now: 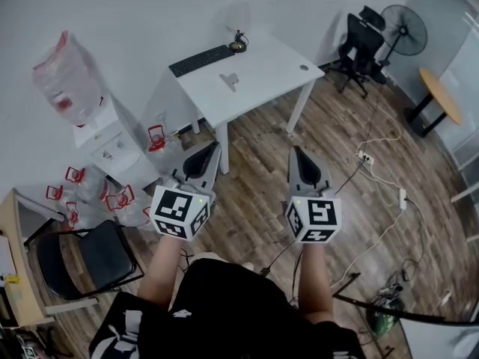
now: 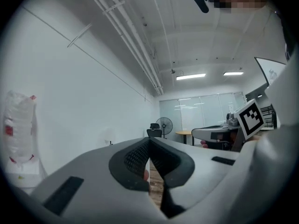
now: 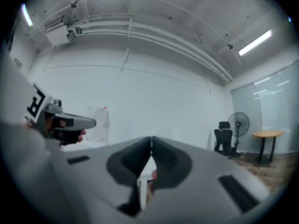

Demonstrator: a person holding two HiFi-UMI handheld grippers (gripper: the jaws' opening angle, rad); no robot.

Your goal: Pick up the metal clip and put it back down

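Head view, setting: A person stood on a wooden floor (image 1: 254, 200), looking down at two hand-held grippers. A white table (image 1: 258, 88) lay ahead at 12 o'clock.
Head view, clip: The metal clip (image 1: 230, 80) rested near the middle of the table top, well apart from both grippers. A black keyboard (image 1: 200, 60) lay at its 10 o'clock.
Head view, grippers: The left gripper (image 1: 212, 151) and the right gripper (image 1: 297, 155) were held side by side at waist height, both pointing toward 12 o'clock.
Head view, surroundings: Clear water jugs (image 1: 82, 185) with red handles were clustered at 9 o'clock, and a pedestal fan (image 1: 404, 30) stood at 2 o'clock.
Left gripper view: The two fingers met at the tips, with nothing between them. The camera was aimed above the table, so the clip was not in sight.
Right gripper view: The fingers were pressed together and empty. A plain white wall filled the view ahead.
Step in hand: Judging by the gap, the approach to the table had not begun.
Doing it well: The clip looked small and flat, so one gripper would probably need to spread its fingers, lower them on either side of the clip, squeeze firmly and lift straight up.
Writing: No words were legible. Only black-and-white square markers showed on the gripper cubes.
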